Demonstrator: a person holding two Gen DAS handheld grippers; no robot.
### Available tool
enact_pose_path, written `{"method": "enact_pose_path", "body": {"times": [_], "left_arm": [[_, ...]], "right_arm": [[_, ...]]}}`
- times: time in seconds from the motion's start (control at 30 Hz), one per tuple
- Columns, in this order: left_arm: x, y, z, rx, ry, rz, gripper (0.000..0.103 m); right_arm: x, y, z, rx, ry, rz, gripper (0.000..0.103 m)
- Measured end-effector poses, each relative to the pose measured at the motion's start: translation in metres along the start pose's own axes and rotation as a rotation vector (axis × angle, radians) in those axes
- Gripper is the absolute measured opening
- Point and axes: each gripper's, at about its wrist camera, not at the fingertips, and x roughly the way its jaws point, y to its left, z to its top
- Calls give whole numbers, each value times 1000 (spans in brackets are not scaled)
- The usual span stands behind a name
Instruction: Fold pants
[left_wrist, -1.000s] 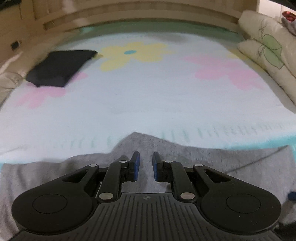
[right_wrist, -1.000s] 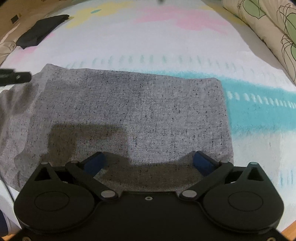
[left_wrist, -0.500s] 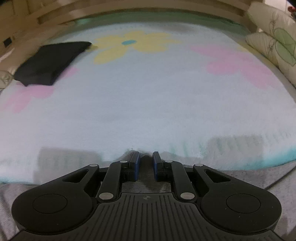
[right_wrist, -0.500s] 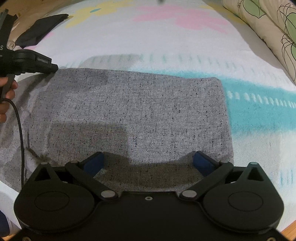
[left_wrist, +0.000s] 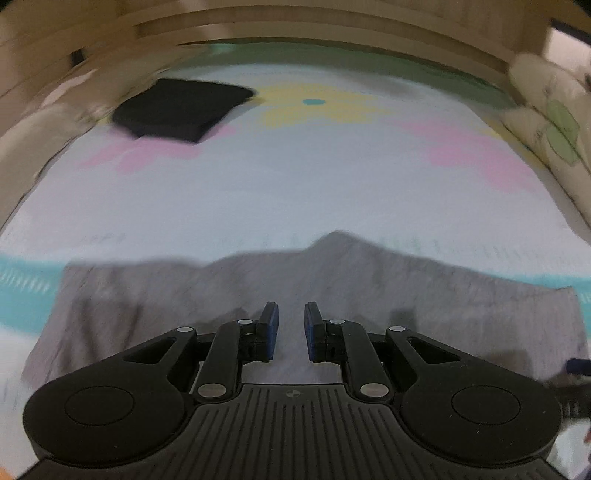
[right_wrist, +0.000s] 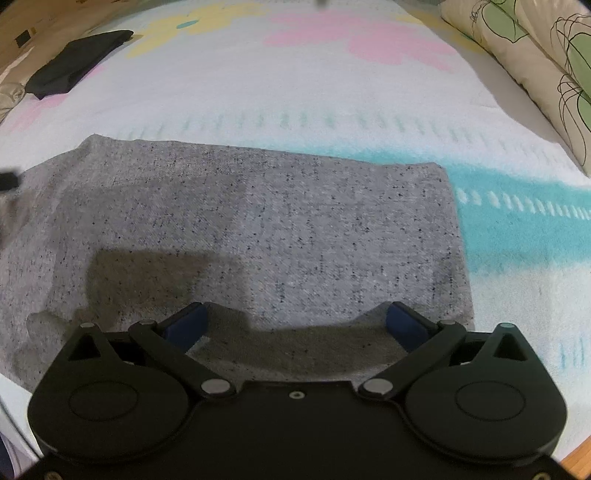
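1. Since the earlier frames the left wrist view has swung: the grey pants (left_wrist: 325, 295) fill its lower half again, with a peak of cloth rising at the far edge, and the dark folded garment (left_wrist: 181, 110) now sits higher and nearer the centre. Right wrist view unchanged; the hand and gripper body seen at its left edge half a second ago are gone bar a dark sliver.
2. Left gripper (left_wrist: 291, 332): blue pads nearly together, narrow gap. I can't confirm cloth is pinched; fabric shows behind the gap, and the frame is motion-blurred.
3. Right gripper (right_wrist: 295, 325): jaws wide apart, hovering low over the pants' near edge, gripping nothing.
4. The pants (right_wrist: 258, 229) lie flat on the flowered bedspread (right_wrist: 295, 92), already folded into a rough rectangle, with the right side edge squared over the teal band.
5. Handling, as a judgement: light, soft speckled knit, no stiffness, will sag and drag on the terry spread. Take it at corners or along a folded edge, pinching all layers, and lift both ends together.
6. Hard to tell: layer count, waistband versus hems, the near edge hidden under the right gripper's body, and the left end cut off by the frame. Pillows (right_wrist: 535, 62) at right are clear of the work.
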Motion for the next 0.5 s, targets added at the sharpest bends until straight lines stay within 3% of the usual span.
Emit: {"method": "enact_pose_path", "body": {"times": [0.17,0.33,0.5], "left_arm": [[-22,58,-25,-210,-7,10,16],[-38,109,-43,-374,-76,30,16],[-40,144,-57,-518,-90,33,16]], "right_arm": [[5,9,3,26,-10,-26,103],[1,14,-1,67,-53,-52,103],[-2,41,-2,16,-49,19,103]]}}
